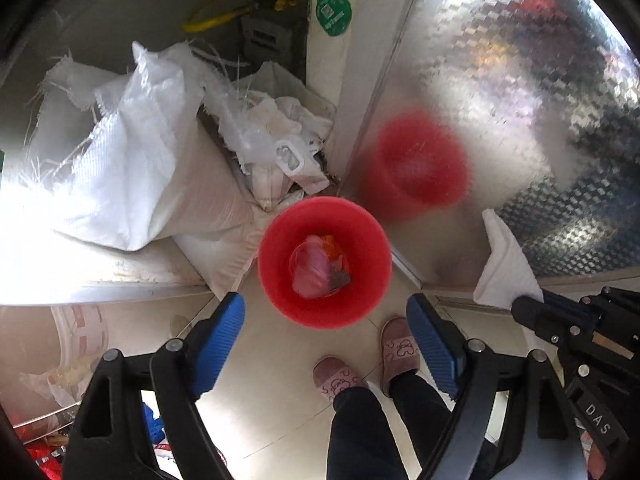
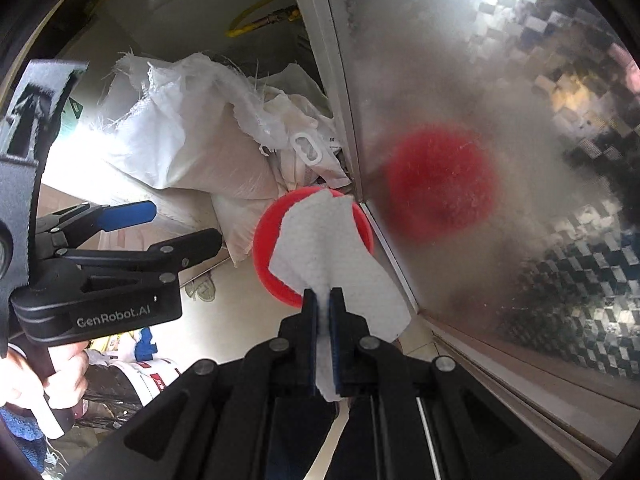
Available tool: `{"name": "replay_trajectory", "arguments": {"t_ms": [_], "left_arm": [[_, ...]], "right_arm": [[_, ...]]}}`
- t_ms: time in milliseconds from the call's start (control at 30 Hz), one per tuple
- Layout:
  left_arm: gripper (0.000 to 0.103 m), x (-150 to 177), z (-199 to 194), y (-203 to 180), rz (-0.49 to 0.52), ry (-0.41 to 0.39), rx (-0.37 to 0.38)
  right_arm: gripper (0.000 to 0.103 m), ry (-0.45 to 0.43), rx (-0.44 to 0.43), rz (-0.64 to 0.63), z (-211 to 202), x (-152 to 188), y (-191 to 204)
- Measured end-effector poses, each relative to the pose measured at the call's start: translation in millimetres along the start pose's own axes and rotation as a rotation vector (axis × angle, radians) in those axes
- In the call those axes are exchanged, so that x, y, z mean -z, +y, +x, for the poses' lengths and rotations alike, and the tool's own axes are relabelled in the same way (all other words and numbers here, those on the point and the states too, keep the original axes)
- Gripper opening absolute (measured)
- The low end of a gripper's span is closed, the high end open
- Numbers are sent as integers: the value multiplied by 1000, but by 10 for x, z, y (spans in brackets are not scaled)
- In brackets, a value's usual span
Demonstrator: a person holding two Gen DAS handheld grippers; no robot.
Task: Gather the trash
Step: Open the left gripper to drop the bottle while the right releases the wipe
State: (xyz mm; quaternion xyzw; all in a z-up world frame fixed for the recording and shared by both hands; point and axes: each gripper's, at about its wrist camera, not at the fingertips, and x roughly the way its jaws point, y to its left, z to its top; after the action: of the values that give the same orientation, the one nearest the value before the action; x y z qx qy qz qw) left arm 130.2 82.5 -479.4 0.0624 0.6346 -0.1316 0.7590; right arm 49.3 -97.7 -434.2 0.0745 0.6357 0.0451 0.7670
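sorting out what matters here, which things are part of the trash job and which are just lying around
Part of the job:
- red bin, a bag of rubbish already in it
- white tissue, pinched in the right gripper
- left gripper, open, empty

Just lying about:
- white sacks
- yellow hose
- green sticker
- slippers

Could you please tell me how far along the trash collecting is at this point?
Done: a plastic bag of rubbish already lies in the red bin, and the left gripper is open and empty above it. In hand: the right gripper is shut on a white paper towel, held above the bin. Left: releasing the towel into the bin. Whether other trash remains is not clear.
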Motion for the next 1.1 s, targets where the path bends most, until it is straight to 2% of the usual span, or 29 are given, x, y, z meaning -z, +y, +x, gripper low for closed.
{"name": "replay_trajectory", "arguments": {"t_ms": [533,700,800,933,1033,1100], "left_arm": [[84,475,90,633,-190,25,-26],[85,599,125,814,-239,29,-24],[85,628,170,898,-260,35,-29],[85,642,216,983,-270,58,4],[85,655,207,992,-262,46,-6],[85,659,208,979,-255,48,-11]], "right_arm": [[5,75,-15,-185,347,-83,489],[5,70,-14,-271,412,-121,671],[6,71,-1,-306,467,-162,770],[6,64,35,-338,536,-211,862],[11,64,60,-344,550,-236,929],[22,66,72,-343,544,-231,937]]}}
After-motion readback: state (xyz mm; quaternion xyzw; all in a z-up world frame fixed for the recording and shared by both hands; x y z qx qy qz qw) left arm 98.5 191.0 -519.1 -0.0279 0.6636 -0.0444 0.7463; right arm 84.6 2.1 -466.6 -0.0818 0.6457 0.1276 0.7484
